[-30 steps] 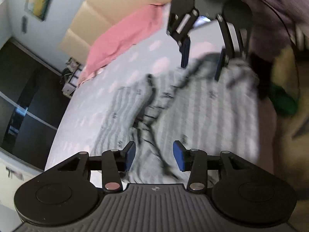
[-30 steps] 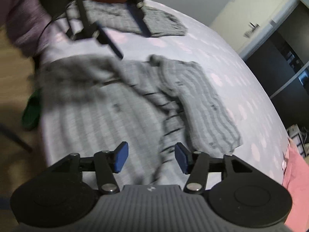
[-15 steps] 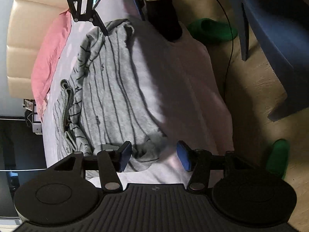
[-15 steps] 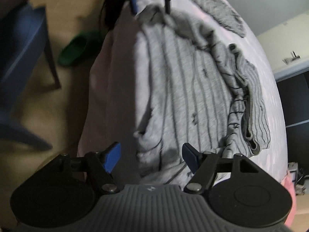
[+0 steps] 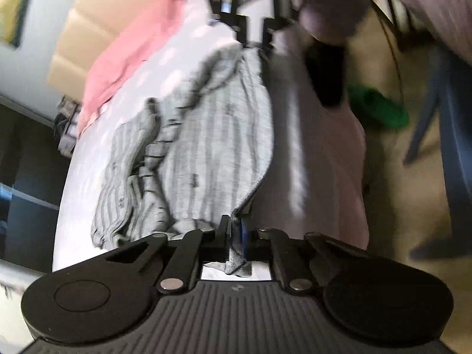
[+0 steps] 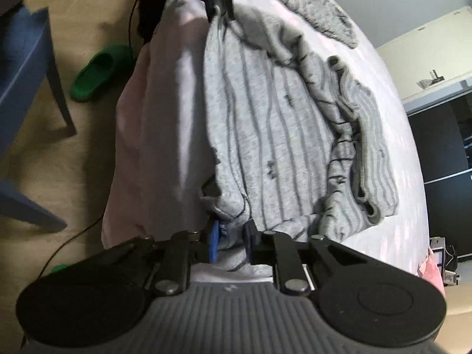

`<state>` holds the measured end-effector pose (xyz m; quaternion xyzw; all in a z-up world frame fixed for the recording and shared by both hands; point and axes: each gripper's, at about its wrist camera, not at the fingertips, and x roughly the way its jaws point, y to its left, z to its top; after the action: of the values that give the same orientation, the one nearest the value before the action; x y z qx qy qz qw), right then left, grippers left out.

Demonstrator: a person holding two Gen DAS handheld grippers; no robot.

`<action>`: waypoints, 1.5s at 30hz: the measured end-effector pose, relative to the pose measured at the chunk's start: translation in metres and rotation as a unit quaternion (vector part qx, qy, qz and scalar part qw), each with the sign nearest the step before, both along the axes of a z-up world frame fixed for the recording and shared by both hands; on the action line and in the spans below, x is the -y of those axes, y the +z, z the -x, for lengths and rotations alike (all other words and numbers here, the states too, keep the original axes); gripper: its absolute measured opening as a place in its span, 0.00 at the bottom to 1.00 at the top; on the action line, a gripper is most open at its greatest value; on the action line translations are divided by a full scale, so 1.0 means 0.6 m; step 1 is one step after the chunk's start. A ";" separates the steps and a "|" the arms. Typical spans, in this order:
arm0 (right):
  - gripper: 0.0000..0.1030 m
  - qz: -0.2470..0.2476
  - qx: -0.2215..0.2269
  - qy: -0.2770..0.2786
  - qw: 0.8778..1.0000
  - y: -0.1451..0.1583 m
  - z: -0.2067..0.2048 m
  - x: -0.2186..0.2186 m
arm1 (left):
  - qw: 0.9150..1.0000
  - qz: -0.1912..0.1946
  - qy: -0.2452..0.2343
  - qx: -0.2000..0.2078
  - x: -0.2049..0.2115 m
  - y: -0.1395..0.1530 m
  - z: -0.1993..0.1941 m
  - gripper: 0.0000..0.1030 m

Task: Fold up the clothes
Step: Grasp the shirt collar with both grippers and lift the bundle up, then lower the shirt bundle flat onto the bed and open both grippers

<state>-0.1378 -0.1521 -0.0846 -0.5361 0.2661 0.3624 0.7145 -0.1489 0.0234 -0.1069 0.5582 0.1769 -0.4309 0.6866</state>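
A grey striped garment [image 5: 218, 135] lies spread on the bed near its edge, with a bunched sleeve part on its far side; it also shows in the right wrist view [image 6: 274, 124]. My left gripper [image 5: 234, 236] is shut on one corner of the garment's near hem. My right gripper [image 6: 231, 239] is shut on the other corner. Each gripper shows at the top of the other's view, the right gripper [image 5: 255, 37] and the left gripper [image 6: 219, 6], both pinching cloth at the bed's edge.
The bed [image 6: 407, 206] has a pale dotted sheet and a pink pillow [image 5: 129, 59] at the headboard. A second grey garment [image 6: 318, 8] lies further along the bed. Green slippers [image 6: 97, 70] and a blue chair [image 6: 26, 67] stand on the wooden floor beside the bed.
Both grippers were open above the garment's corners. They have now closed on the hem corners, one each.
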 end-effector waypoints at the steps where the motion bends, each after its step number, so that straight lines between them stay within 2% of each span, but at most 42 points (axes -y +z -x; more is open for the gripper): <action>1: 0.17 -0.011 0.006 -0.009 1.000 0.011 -0.006 0.002 | 1.000 0.012 0.011 -0.005 -0.001 0.011 -0.007 0.03; 5: 0.14 -0.057 0.028 -0.045 0.997 0.056 -0.029 0.009 | 0.997 0.057 0.058 -0.008 -0.002 0.058 -0.049 0.03; 11: 0.12 -0.092 0.088 -0.086 0.988 0.140 -0.110 0.012 | 0.985 0.122 0.125 0.011 -0.005 0.150 -0.157 0.02; 14: 0.12 -0.104 0.111 -0.096 0.984 0.184 -0.165 0.011 | 0.979 0.134 0.152 0.031 0.000 0.191 -0.224 0.02; 18: 0.12 -0.103 0.136 -0.102 0.980 0.212 -0.251 0.008 | 0.976 0.128 0.169 0.045 0.021 0.222 -0.324 0.02; 21: 0.12 -0.107 0.139 -0.116 0.978 0.220 -0.324 0.007 | 0.977 0.115 0.175 0.045 0.041 0.220 -0.399 0.02; 24: 0.12 -0.109 0.119 -0.135 0.978 0.205 -0.404 0.005 | 0.977 0.101 0.184 0.030 0.059 0.194 -0.476 0.02; 30: 0.12 -0.121 0.030 -0.188 0.974 0.126 -0.543 0.008 | 0.974 0.084 0.209 -0.022 0.074 0.098 -0.596 0.02; 35: 0.12 -0.124 -0.027 -0.221 0.967 0.055 -0.602 0.016 | 0.970 0.088 0.220 -0.051 0.076 0.034 -0.646 0.02; 38: 0.15 -0.148 -0.047 -0.245 0.957 0.037 -0.619 0.030 | 0.963 0.118 0.234 -0.062 0.066 0.020 -0.657 0.03; 41: 0.27 -0.193 -0.063 -0.284 0.937 0.041 -0.634 0.053 | 0.952 0.149 0.261 -0.063 0.047 0.032 -0.653 0.06; 42: 0.33 -0.205 -0.065 -0.296 0.931 0.044 -0.634 0.060 | 0.946 0.163 0.272 -0.062 0.041 0.041 -0.652 0.10; 45: 0.33 -0.244 -0.067 -0.327 0.911 0.068 -0.632 0.082 | 0.932 0.197 0.299 -0.050 0.020 0.077 -0.641 0.22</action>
<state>0.2415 -0.2014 -0.0438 -0.2028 0.3774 0.1975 0.8817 0.2356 0.0115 -0.0607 0.3109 0.2813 -0.2590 0.8701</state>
